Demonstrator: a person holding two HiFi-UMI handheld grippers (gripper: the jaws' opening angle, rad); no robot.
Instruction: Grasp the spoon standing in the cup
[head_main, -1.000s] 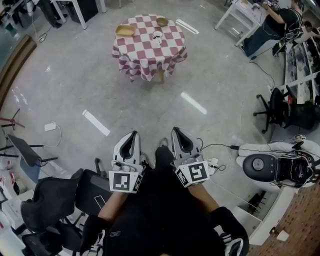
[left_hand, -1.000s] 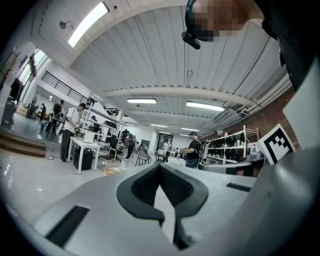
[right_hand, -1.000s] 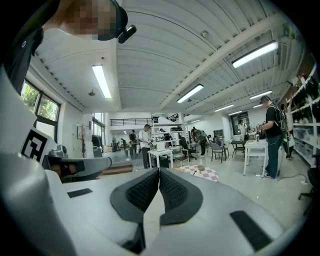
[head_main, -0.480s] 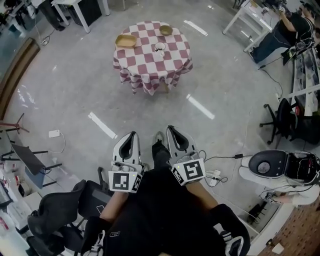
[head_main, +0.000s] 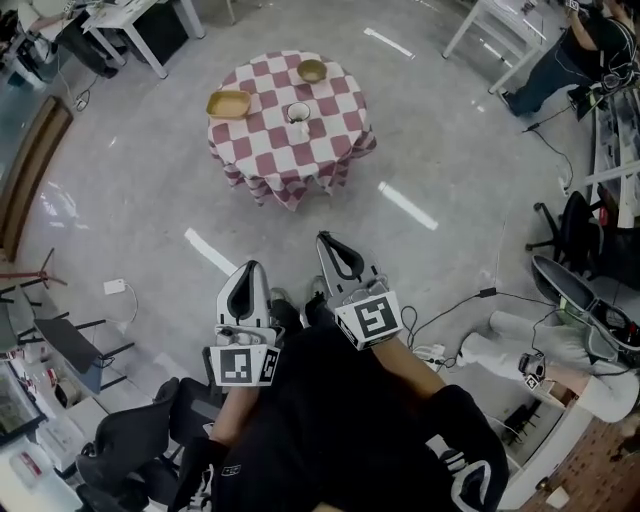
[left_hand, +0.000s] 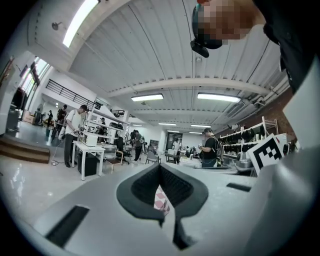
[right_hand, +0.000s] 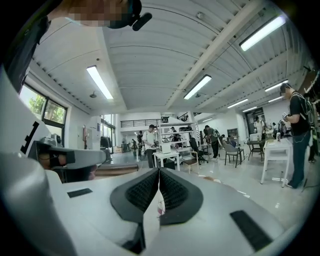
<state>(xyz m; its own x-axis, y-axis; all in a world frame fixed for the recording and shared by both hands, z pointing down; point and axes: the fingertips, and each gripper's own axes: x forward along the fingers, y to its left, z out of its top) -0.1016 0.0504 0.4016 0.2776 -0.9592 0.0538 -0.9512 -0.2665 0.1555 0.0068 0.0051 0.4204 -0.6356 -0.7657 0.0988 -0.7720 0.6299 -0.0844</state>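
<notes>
A white cup (head_main: 298, 113) with a spoon standing in it sits on the round table with the red-and-white checked cloth (head_main: 287, 150), far ahead across the floor in the head view. My left gripper (head_main: 249, 268) and right gripper (head_main: 326, 240) are held low in front of the person's body and point toward that table, well short of it. Both are shut with nothing between their fingers. In the left gripper view the jaws (left_hand: 160, 166) meet at the tips, with a strip of checked cloth showing behind them. The jaws in the right gripper view (right_hand: 159, 170) are closed too.
A yellow tray (head_main: 229, 104) and a small bowl (head_main: 312, 70) share the table with the cup. Office chairs (head_main: 130, 440) stand at the lower left. Cables (head_main: 470, 300) and a seated person (head_main: 540, 345) are at the right. White desks (head_main: 130, 25) line the far edge.
The table has come nearer and shifted left in the head view. Both grippers stay shut, and the right one now reaches a little further forward than the left.
</notes>
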